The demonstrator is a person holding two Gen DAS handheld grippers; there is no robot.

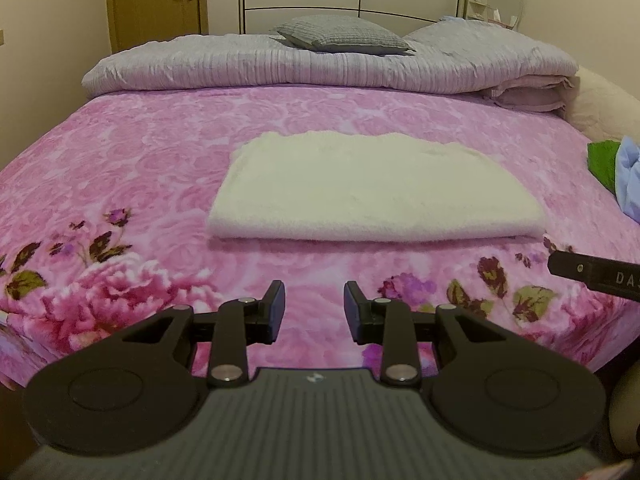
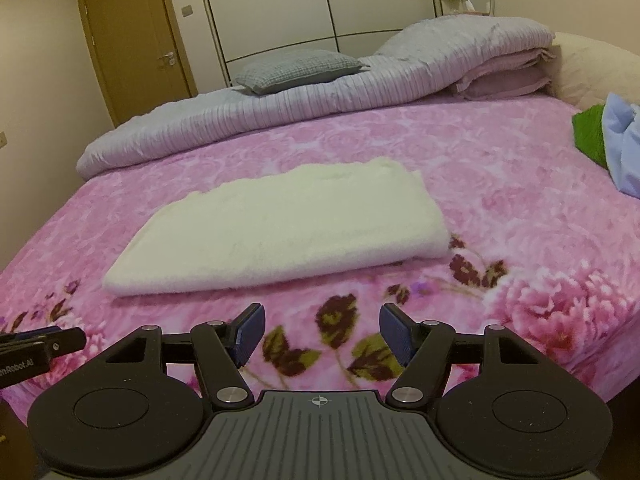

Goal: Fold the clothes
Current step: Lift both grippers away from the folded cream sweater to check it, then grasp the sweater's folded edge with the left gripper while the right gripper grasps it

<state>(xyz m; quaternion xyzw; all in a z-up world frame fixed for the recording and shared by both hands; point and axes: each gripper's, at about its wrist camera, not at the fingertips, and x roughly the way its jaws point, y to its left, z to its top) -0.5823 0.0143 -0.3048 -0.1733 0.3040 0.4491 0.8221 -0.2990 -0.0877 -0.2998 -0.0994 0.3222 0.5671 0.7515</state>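
1. Low in the left wrist view, the left gripper [image 1: 315,312] is closest. Its two black fingers stand apart with nothing between them, only pink blanket.
2. Low in the right wrist view, the right gripper [image 2: 322,334] has its blue pads [image 2: 251,334] spread wider apart. It holds nothing either.
3. Under both grippers lies a pink flower blanket [image 1: 120,168] that covers the bed. Big pink flowers and dark leaves show along its near edge.
4. In the middle of each view lies a folded white fluffy cloth [image 1: 372,192]. It rests flat on the blanket, a little beyond the fingers, and touches neither gripper.
5. At the right edge of each view sit a green cloth [image 1: 602,162] and a light blue cloth [image 1: 630,184], bunched up and touching each other.
6. Along the upper part lies a rolled purple-grey quilt [image 1: 280,68] with a grey pillow [image 1: 340,36] on top.
7. In the upper left stands a brown door [image 2: 132,40] with a white wardrobe [image 2: 320,8] to its right.
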